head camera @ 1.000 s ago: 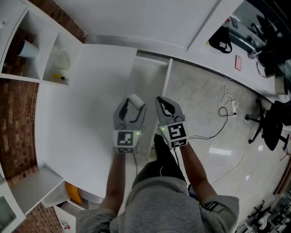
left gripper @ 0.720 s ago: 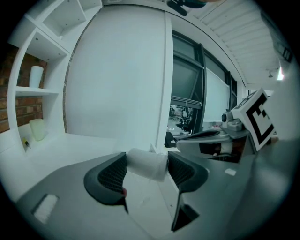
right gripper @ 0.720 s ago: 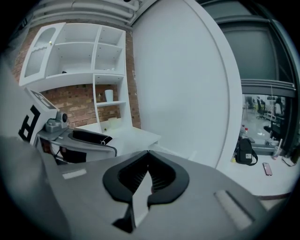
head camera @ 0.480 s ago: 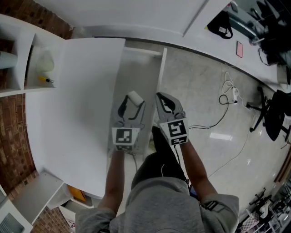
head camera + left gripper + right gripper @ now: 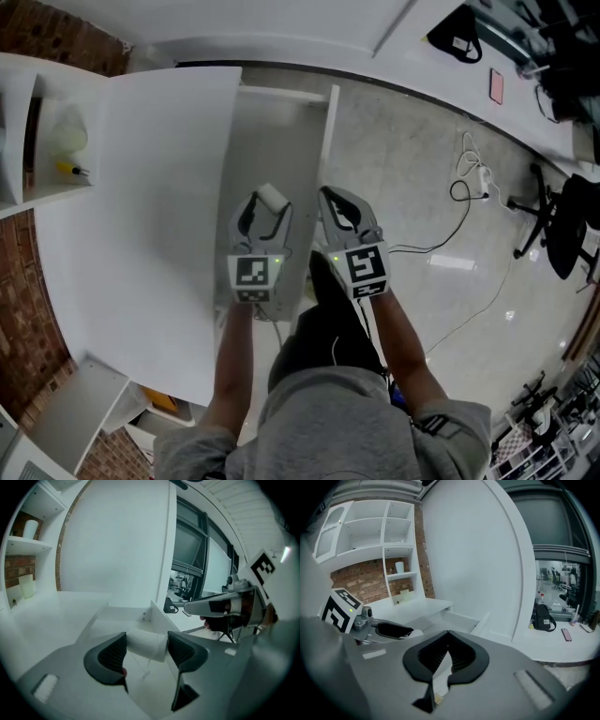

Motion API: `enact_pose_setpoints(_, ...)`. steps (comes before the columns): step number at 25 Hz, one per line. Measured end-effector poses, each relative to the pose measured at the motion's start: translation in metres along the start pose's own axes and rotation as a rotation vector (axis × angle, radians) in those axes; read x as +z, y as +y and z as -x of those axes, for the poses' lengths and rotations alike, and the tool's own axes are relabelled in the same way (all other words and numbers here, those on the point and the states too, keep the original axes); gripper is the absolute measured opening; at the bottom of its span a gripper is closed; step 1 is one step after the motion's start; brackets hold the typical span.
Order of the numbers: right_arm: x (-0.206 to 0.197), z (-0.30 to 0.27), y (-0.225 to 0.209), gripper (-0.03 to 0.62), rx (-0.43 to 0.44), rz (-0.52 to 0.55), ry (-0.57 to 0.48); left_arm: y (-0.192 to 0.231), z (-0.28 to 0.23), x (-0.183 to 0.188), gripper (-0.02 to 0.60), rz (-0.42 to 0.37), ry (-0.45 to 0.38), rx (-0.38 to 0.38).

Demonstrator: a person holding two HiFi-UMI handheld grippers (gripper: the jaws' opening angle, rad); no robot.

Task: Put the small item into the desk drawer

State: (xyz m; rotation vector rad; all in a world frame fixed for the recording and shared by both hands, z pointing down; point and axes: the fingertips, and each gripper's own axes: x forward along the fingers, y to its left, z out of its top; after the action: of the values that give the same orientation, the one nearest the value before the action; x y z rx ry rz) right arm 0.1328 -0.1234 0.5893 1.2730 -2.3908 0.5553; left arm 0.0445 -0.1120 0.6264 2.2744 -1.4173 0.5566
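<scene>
White desk (image 5: 141, 206), brick wall (image 5: 28, 300), glossy floor (image 5: 412, 169)

Held side by side and tilted downward, the left tool (image 5: 266, 204) grips a small white roll (image 5: 273, 195) while the right tool (image 5: 337, 202) sits closed, empty.

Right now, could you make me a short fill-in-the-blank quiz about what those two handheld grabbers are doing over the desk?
1. The left gripper is clamped on a small roll whose colour is ____.
2. The right gripper holds nothing, and its jaws are ____.
3. Under the left gripper, the desk drawer stands ____.

Missing words: white; closed; open
</scene>
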Motion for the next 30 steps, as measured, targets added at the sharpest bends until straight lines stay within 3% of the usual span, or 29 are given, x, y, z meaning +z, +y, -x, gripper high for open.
enact_pose_setpoints(16,-0.012,-0.010,-0.010,0.003,0.006,-0.034,0.013,0.019,-0.042,-0.061,0.290,-0.011,0.150,0.059)
enact_pose_setpoints(30,-0.020,-0.014,-0.029,0.003,-0.004,-0.039,0.030,0.017,-0.062,-0.084,0.291,-0.008,0.197,0.079)
